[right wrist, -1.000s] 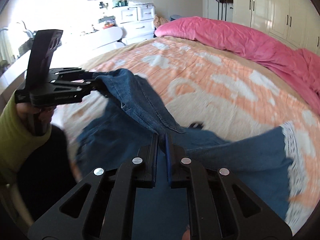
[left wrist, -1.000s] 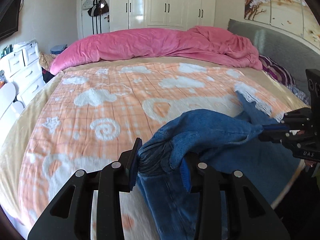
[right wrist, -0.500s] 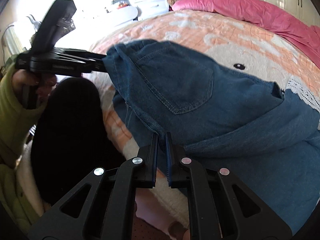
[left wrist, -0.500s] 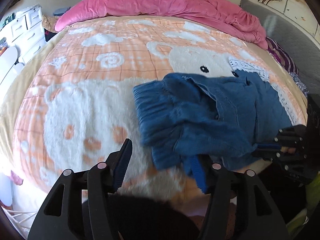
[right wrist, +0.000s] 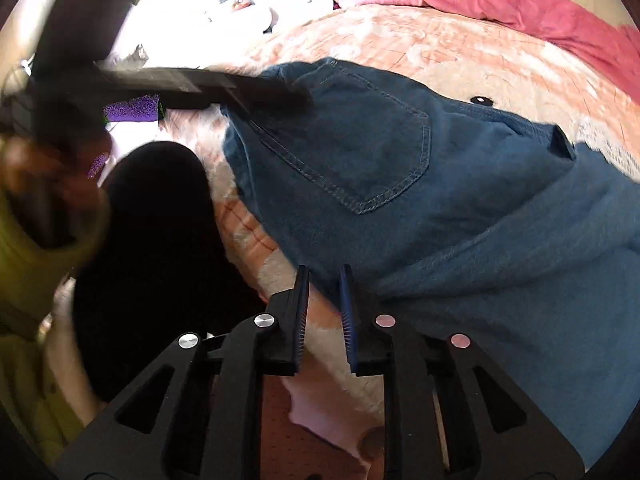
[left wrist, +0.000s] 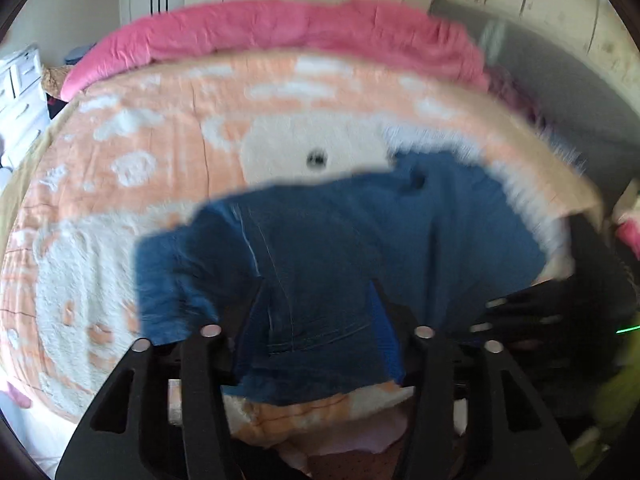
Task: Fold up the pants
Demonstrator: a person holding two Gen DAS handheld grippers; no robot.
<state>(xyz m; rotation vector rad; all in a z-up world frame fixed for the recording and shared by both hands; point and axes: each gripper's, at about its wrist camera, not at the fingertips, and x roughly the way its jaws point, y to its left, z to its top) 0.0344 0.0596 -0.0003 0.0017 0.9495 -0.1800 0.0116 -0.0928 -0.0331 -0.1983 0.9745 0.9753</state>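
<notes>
Folded blue denim pants (left wrist: 328, 248) lie at the near edge of a bed under an orange-and-white blanket (left wrist: 168, 148).

Left wrist view: the left gripper (left wrist: 316, 304), at lower centre of the frame, stands with its jaws parted around the pants' near edge after just narrowing, and blur hides whether the pads press the cloth. A pink duvet (left wrist: 280, 36) lies across the top. Right wrist view: the right gripper (right wrist: 324, 300), lower centre, has just been opening; its jaws stand slightly apart and released at the denim's edge, with the back pocket (right wrist: 368, 148) facing up.
</notes>
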